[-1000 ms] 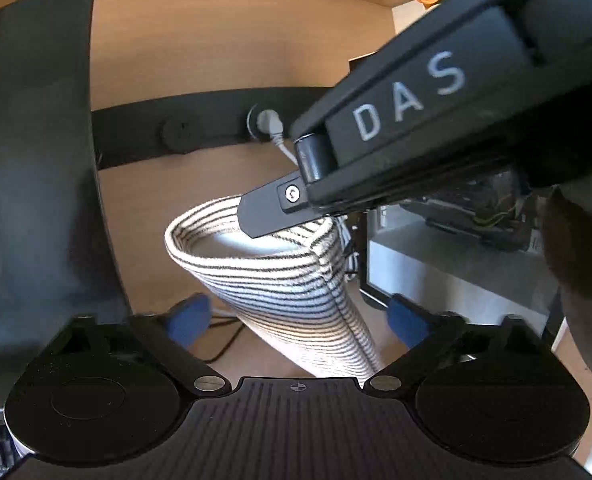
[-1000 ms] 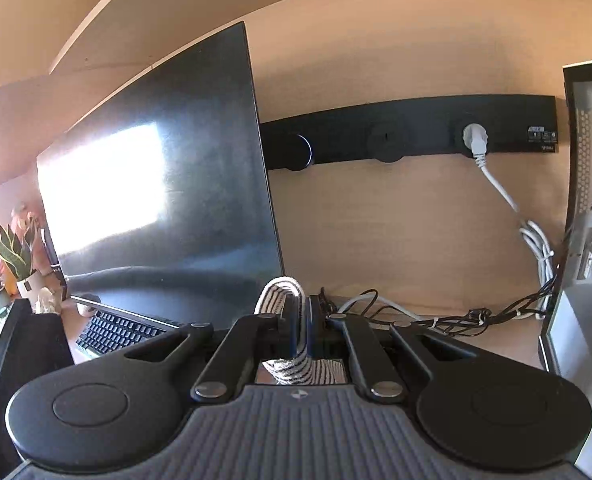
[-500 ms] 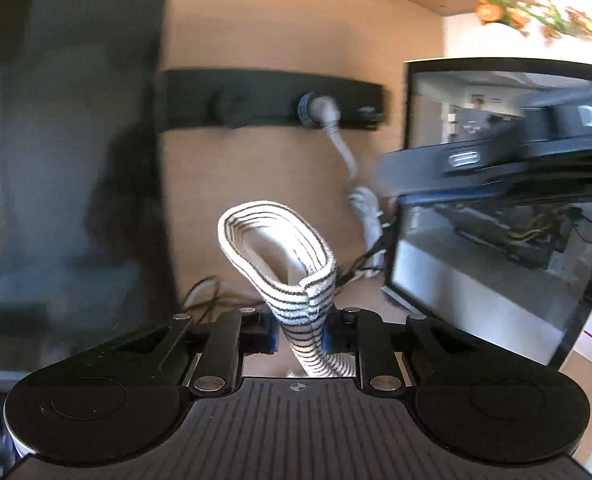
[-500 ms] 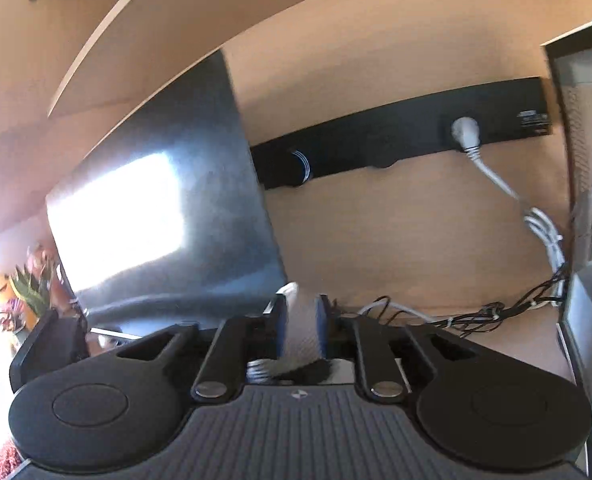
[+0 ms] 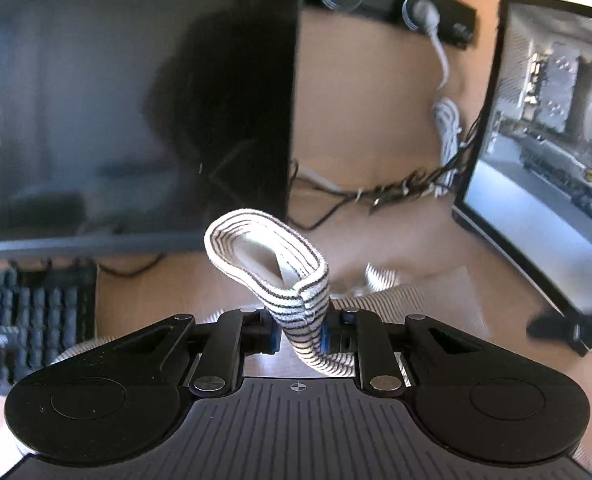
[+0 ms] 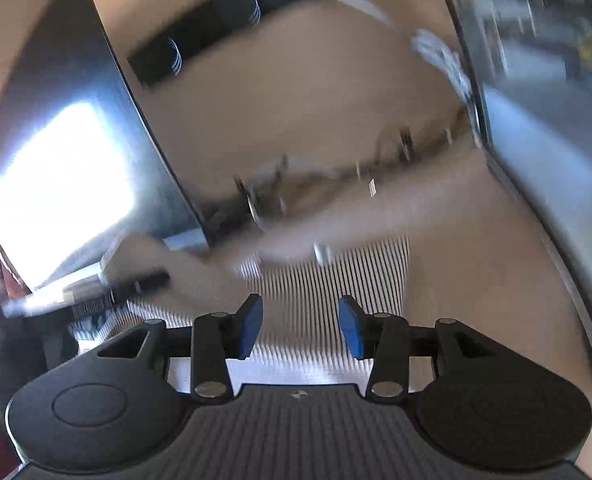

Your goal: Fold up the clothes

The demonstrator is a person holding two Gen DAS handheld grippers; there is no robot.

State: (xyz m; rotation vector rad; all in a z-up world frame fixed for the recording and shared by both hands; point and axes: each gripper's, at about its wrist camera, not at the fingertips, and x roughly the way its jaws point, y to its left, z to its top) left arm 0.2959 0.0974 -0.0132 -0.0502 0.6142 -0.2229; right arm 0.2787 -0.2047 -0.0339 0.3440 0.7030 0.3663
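Right gripper newly off striped garment

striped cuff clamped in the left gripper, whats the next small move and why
Probably lower the left gripper and lay the black-and-white striped knit cuff onto the striped fabric spread on the wooden desk. The cuff is pinched and raised, while the right gripper hangs open and empty above the fabric.

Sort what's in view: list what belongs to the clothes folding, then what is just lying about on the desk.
Belongs to the job:
- striped garment, pinched in the left tool
- right tool, open above the striped cloth

Just lying about:
- monitor
- keyboard
- cables
- white plug in the black socket strip
- computer case
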